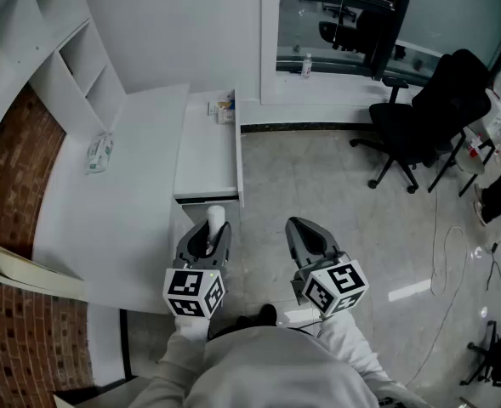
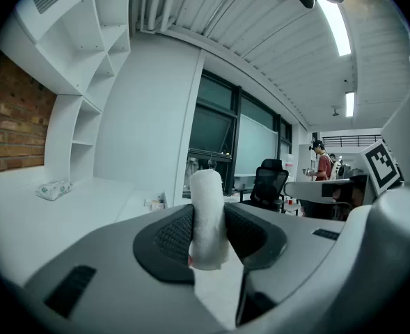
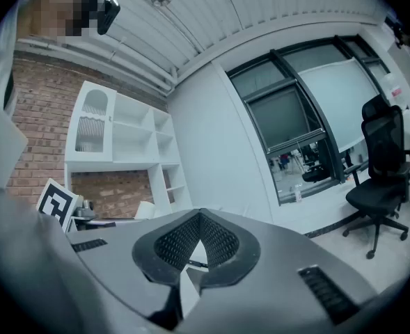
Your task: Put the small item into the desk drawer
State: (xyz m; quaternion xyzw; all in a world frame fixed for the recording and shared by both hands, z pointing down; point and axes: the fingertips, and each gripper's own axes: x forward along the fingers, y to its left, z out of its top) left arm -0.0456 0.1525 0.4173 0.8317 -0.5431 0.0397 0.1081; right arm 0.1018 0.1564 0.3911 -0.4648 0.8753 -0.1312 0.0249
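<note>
**Left gripper.** The left gripper is clamping one white roll. The jaws are standing fairly wide, set by the roll's width, and both pads are pressing on its sides. The roll is standing upright in the grip, with its top projecting above the jaw tips. In the head view the roll is hanging just in front of the near end of the white cabinet that is adjoining the desk. It is touching neither.

**Right gripper.** The right gripper is holding nothing. Its jaw tips are meeting, with no item between them. It is hovering over the floor, beside the left gripper and apart from it.

**Count.**
- Two grippers, each carrying one marker cube.
- One roll.
- One tissue pack, lying on the desk.
- One black chair, standing on the floor.
- One bottle, standing on the sill.
</note>
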